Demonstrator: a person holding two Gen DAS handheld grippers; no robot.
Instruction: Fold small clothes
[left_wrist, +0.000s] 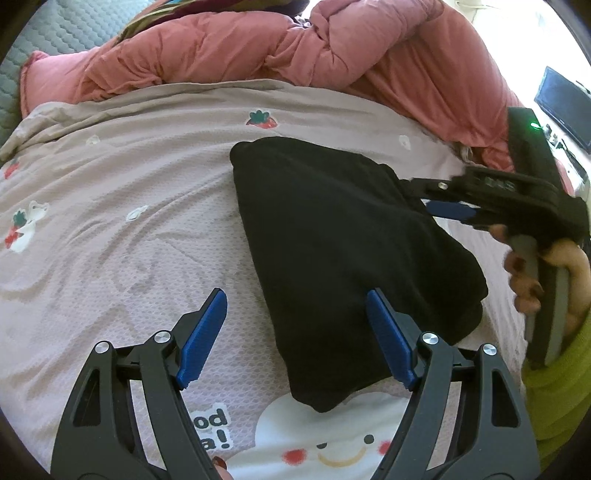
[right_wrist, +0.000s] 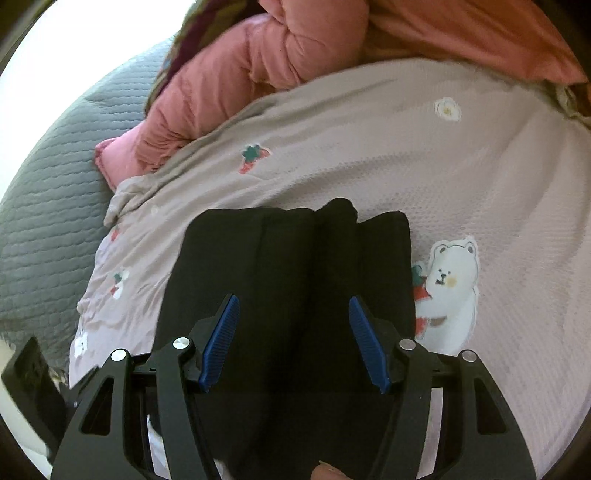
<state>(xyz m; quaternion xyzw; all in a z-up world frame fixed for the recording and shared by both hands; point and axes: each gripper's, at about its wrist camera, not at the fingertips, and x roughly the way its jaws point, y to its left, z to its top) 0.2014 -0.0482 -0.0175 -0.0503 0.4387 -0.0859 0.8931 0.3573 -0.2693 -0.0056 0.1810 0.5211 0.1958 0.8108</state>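
Left wrist view: the left gripper (left_wrist: 295, 332) stands with its jaws wide apart and nothing pressed between the pads. The black garment (left_wrist: 343, 258), already folded into a compact block, lies on the printed pink blanket (left_wrist: 129, 177). Its near left edge runs between the jaws, and most of the cloth lies ahead of and beyond the right-hand pad. The right gripper (left_wrist: 439, 199) enters from the right, held by a hand (left_wrist: 532, 273), with its tips at the garment's far right edge.

Risk here: a closure from this stance could pinch only the top layer, or catch the blanket with it, so a lift would peel the fold open.

Right wrist view: the right gripper (right_wrist: 293, 332) hovers over the garment (right_wrist: 288, 266) with jaws apart and empty; the cloth fills the gap between them and extends ahead. Raised ridges run away from the jaws, suggesting loose, uneven layers.

Risk here: pressing or dragging across those ridges could shift the layers and skew the block. A bunched pink quilt (right_wrist: 258, 66) lies well ahead; pushing the garment that way could rumple it.
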